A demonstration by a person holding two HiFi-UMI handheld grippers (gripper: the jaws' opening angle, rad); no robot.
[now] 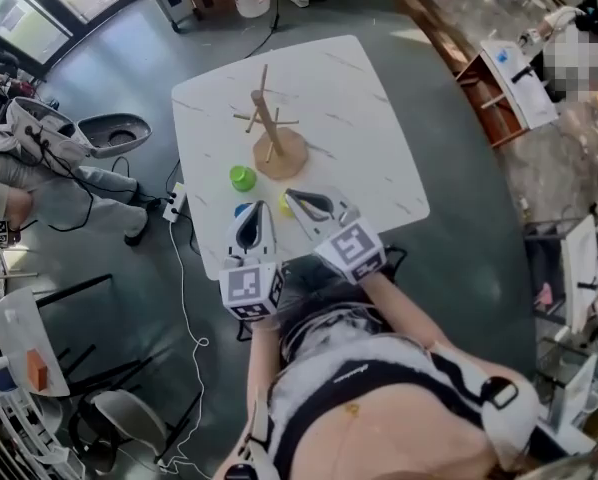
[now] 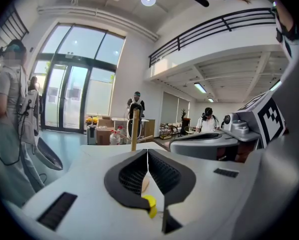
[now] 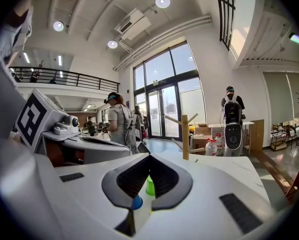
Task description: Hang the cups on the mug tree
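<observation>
Left gripper (image 2: 148,154) and right gripper (image 3: 148,156) both have jaws pressed together, empty. Green cup (image 1: 242,178), blue cup (image 1: 240,209) and yellow cup (image 1: 283,204) sit by the worktop's (image 1: 369,168) near edge, mug tree (image 1: 268,128) just beyond. Coming down closed could shove one off.

The green cup (image 1: 242,178) is sitting just left of the mug tree (image 1: 269,128) base; the table (image 1: 369,168) is lying wide open on the right.

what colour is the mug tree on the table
The mug tree is pale natural wood, post, pegs and round base alike; the head view shows it best.
</observation>
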